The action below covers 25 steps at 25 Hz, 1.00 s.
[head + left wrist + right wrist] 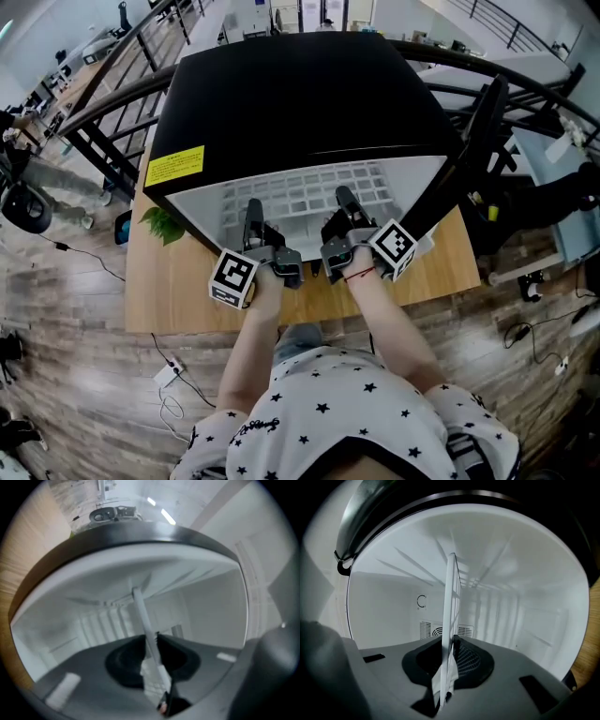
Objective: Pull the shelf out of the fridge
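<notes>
1. The shelf [309, 192] is inside the open fridge [291, 94], with its front edge facing 6 o'clock in the head view.
2. The left gripper [253, 208] is clamped on that edge left of middle and the right gripper [344, 197] right of middle. Both gripper views show the thin white edge pinched tight.
3. The front edge runs 9 to 3, and the hands are level, neither nearer.
4. My guess: pull straight toward 6 and keep it even, or it'll skew and jam.

Yellow label [174, 166] on black fridge [300, 94] top, print too small to read, C-shaped mark [422, 601] on inner wall [384, 606]
</notes>
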Each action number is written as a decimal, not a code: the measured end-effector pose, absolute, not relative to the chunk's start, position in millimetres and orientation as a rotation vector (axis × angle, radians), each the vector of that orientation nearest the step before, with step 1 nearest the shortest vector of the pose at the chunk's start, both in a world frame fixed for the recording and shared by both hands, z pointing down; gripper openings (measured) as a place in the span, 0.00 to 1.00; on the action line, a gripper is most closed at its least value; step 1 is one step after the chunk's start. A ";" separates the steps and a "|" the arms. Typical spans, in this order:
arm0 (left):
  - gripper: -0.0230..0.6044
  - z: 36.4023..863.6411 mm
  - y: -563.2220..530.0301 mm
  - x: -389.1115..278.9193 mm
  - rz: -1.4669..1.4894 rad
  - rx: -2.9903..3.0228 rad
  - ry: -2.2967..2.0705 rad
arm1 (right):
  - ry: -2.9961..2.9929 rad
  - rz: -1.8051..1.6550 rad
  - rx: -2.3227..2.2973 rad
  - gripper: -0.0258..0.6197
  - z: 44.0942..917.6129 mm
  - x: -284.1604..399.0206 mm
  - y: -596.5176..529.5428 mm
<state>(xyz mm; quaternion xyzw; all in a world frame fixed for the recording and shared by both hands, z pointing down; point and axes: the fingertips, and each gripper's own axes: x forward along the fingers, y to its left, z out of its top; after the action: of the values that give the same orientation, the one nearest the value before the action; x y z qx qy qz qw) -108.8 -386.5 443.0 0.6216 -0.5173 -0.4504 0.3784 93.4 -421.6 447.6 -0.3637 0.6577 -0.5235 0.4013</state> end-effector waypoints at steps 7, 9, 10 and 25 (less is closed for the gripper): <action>0.13 446.1 -387.5 -110.0 -1.181 1.542 -1.295 | 1.671 -1.321 -0.952 0.11 451.0 93.5 -422.0; 0.13 446.3 -388.6 -109.6 -1.181 1.534 -1.296 | 1.663 -1.325 -0.945 0.11 450.9 93.8 -423.3; 0.12 446.3 -388.9 -109.4 -1.180 1.530 -1.295 | 1.663 -1.323 -0.940 0.11 450.4 93.9 -424.0; 0.11 443.9 -383.8 -109.7 -1.180 1.494 -1.289 | 1.662 -1.348 -0.948 0.11 446.9 93.2 -419.2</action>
<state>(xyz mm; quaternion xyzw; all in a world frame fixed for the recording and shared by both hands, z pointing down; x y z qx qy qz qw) -109.7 -383.8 443.9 0.5930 -0.5115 -0.4683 0.4092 93.2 -419.2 446.9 -0.3729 0.6539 -0.5305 0.3898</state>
